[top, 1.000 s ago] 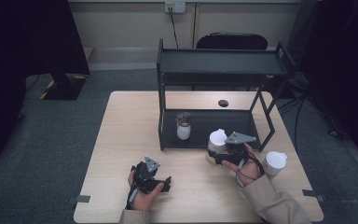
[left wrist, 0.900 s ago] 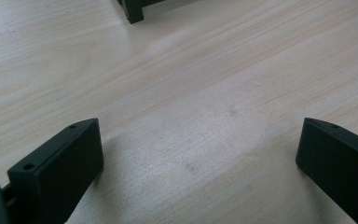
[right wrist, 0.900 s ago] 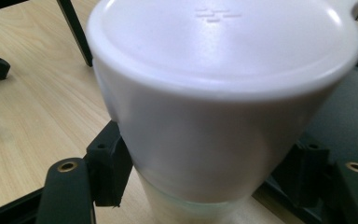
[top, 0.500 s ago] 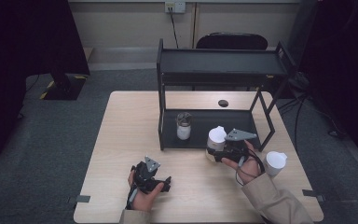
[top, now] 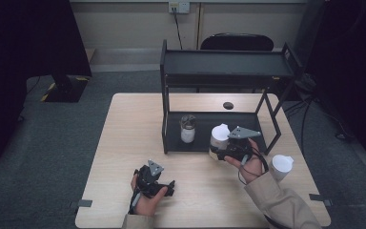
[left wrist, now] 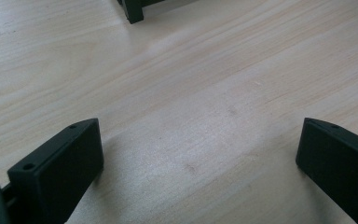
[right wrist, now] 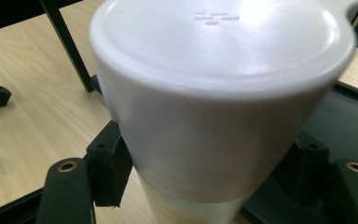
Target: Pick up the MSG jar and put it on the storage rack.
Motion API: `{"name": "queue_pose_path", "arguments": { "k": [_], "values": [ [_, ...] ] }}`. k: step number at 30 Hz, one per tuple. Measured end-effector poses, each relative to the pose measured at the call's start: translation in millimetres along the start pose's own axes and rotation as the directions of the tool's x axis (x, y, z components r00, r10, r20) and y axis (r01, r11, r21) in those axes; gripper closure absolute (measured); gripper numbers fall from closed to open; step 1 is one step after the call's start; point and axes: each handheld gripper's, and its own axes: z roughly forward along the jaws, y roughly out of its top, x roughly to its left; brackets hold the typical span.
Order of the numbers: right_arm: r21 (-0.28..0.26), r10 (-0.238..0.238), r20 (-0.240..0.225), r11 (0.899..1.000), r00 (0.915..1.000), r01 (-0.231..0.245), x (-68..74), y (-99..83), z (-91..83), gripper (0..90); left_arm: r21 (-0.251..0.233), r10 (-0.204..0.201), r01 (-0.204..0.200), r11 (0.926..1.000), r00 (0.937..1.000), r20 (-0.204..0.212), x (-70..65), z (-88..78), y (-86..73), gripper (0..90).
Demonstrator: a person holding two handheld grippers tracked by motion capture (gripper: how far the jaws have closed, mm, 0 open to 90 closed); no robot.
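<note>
White-lidded jar [right wrist: 223, 107] clamped in right gripper [top: 226, 150] at shelf [top: 228, 64].

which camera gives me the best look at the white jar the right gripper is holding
The right gripper view: the white jar is seen close up, lid and wall sharp, clamped between the black jaws. The high view shows the jar small, at the front edge of the rack's lower shelf, held by the right gripper.
</note>
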Motion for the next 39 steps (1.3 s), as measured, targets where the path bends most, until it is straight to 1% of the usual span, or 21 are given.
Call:
{"name": "queue_pose_path", "arguments": {
  "k": [6,11,21,34,39],
  "values": [
    [-0.006,0.005,0.004,1.0,1.0,-0.005,-2.5,4.4,2.5,30.4,0.0,0.0,0.0,1.0,1.0,0.0,0.0,0.0,0.0,0.0],
    [-0.002,0.016,0.004,1.0,0.9999,-0.016,-3.4,8.7,6.2,30.4,0.0,0.0,0.0,1.0,1.0,0.0,0.0,0.0,0.0,0.0],
    [0.0,0.023,0.019,1.0,0.9996,-0.023,-4.0,13.8,13.8,30.4,0.0,0.0,0.0,1.0,1.0,0.0,0.0,0.0,0.0,0.0],
    [0.004,0.053,0.029,0.999,0.9982,-0.053,-14.7,17.4,23.2,30.4,0.0,0.0,0.0,1.0,1.0,0.0,0.0,0.0,0.0,0.0],
    [0.006,0.062,0.041,0.998,0.9972,-0.063,-16.8,19.6,26.8,30.4,0.0,0.0,0.0,1.0,1.0,0.0,0.0,0.0,0.0,0.0]
  ]
}}
